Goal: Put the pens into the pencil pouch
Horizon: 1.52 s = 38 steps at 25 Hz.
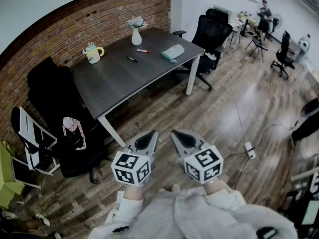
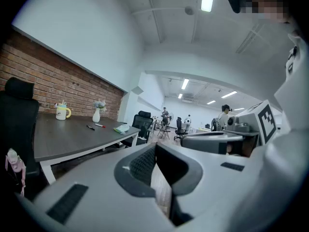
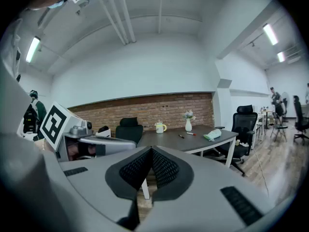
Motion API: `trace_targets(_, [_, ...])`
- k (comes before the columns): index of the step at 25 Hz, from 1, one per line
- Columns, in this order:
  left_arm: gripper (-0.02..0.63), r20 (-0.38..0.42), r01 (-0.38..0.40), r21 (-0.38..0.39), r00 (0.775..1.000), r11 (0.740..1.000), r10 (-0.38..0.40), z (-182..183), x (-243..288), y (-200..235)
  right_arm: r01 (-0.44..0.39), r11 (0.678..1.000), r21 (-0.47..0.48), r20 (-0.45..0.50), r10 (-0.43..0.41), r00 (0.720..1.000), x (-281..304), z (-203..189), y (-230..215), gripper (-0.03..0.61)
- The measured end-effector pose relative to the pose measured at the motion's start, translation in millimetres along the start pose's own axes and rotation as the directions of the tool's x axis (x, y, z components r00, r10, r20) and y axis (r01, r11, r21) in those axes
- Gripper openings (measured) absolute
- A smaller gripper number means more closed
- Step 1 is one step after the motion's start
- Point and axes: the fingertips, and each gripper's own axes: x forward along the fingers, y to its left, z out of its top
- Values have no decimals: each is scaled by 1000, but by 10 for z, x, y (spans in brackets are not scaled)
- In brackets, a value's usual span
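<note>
Can't tell whether pouch (image 1: pixel 173 53), near table's (image 1: pixel 114 83) right edge, zipped or open: too small. Black pen (image 1: pixel 132 59) and red pen (image 1: pixel 143 51), mid-table: mere slivers, caps unreadable. Mug (image 1: pixel 92 53) at back-left corner: contents unclear. My forearms (image 1: pixel 130 208) cut off by bottom edge in head view. Left gripper view: table's left end lost behind black chair (image 2: pixel 17 120). Right gripper view: table's near leg mostly hidden behind my right claw (image 3: pixel 150 151).
</note>
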Motion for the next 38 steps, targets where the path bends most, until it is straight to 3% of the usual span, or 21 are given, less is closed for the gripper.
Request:
trace_targets(13, [5, -58, -16, 27, 998, 1000, 17, -134, 65, 62, 12, 1000, 19, -28, -11, 1000, 56, -87, 45, 5])
trace_targets(18, [5, 18, 58, 94, 998, 994, -60, -80, -41, 4, 14, 998, 61, 33, -16, 999, 63, -103, 121, 5])
trace_targets(29, [8, -4, 60, 36, 998, 998, -60, -332, -70, 225, 93, 994, 65, -26, -91, 996, 172, -395, 100, 9])
trace_targets(30, [9, -8, 64, 30, 998, 998, -63, -346, -52, 237, 96, 993, 71, -28, -95, 995, 190, -407, 75, 21])
trace_targets(32, [39, -17, 67, 16, 998, 998, -67, -370, -1, 276, 90, 993, 80, -38, -87, 995, 254, -425, 34, 131])
trace_targets(38, [112, -55, 49, -6, 997, 999, -49, -387, 273, 520, 56, 995, 83, -60, -52, 997, 569, -409, -171, 132])
